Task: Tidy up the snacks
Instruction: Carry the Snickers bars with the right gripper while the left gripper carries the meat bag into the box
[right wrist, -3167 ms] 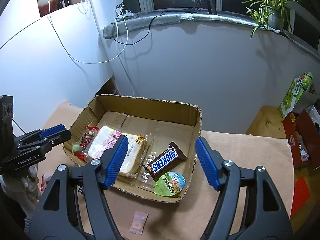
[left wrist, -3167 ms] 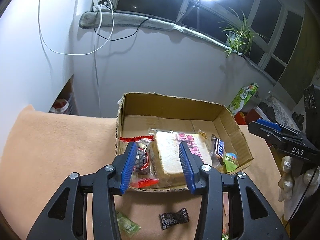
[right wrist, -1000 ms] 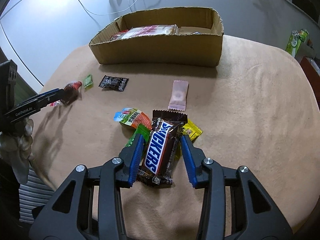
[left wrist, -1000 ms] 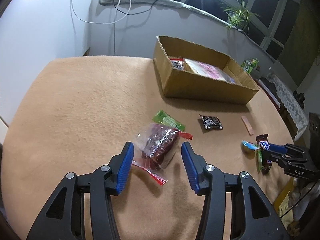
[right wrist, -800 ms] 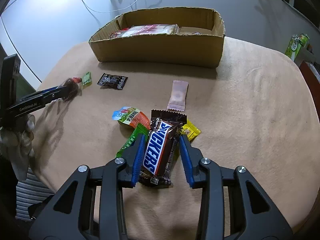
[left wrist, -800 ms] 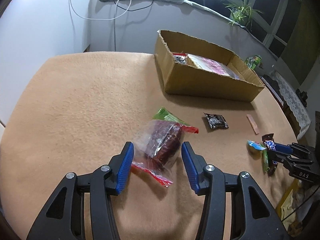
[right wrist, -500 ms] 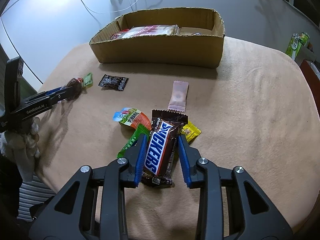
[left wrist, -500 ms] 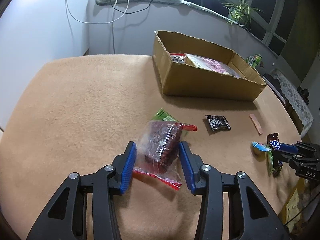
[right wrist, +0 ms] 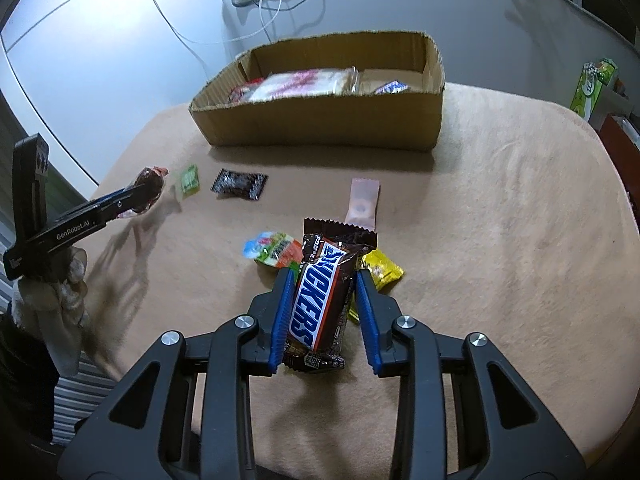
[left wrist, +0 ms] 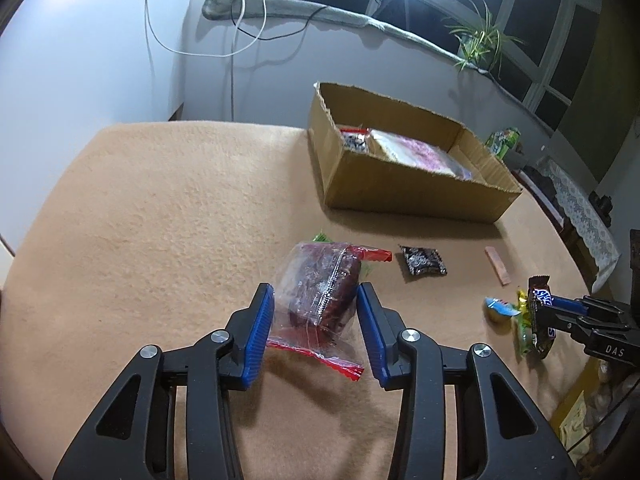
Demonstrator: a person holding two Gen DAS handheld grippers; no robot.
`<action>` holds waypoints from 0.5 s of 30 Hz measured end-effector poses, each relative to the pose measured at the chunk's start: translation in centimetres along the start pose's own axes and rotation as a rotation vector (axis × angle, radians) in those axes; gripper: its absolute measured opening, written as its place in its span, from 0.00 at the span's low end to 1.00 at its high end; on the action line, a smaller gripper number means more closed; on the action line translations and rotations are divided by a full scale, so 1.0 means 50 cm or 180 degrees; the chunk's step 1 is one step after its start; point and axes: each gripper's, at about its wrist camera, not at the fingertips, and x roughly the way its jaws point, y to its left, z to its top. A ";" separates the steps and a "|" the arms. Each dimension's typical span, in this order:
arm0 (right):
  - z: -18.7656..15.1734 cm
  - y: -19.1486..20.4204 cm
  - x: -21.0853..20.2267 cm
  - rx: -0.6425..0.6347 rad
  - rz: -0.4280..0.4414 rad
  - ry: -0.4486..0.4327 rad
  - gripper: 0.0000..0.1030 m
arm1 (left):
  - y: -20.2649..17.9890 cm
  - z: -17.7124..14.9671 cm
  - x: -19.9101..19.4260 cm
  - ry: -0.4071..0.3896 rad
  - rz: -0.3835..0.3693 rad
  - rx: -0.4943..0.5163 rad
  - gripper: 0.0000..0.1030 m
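Your left claw (left wrist: pixel 316 332) is closed on a clear bag with red edges (left wrist: pixel 320 292) that holds something dark red, and both blue pads press its sides; the bag looks lifted a little above the tabletop (left wrist: pixel 160 220), with its shadow beneath. Your right claw (right wrist: pixel 322 312) grips the Snickers bar (right wrist: pixel 320 300) lengthwise, the wrapper pinched between the pads, above a small heap of sweets: a yellow packet (right wrist: pixel 382 270) just right of it and a round jelly cup with a colourful lid (right wrist: pixel 272 250) just left. Still loose on the peach cloth lie a black wrapper (right wrist: pixel 239 184), a small green packet (right wrist: pixel 189 178) and a pink sachet (right wrist: pixel 363 202). The cardboard box (right wrist: pixel 320 120) stands at the far side of the tabletop, well apart from both claws, already holding a wrapped sandwich (right wrist: pixel 304 80) and a few other snacks.
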 end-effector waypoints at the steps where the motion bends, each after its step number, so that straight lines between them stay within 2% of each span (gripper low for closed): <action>1: 0.006 -0.001 -0.006 0.0000 0.0003 -0.0029 0.32 | 0.000 0.003 -0.005 -0.0023 -0.0007 -0.0009 0.40; 15: 0.091 -0.022 -0.052 -0.0030 -0.0029 -0.0306 0.32 | -0.017 0.068 -0.048 -0.0310 -0.0086 0.0001 0.40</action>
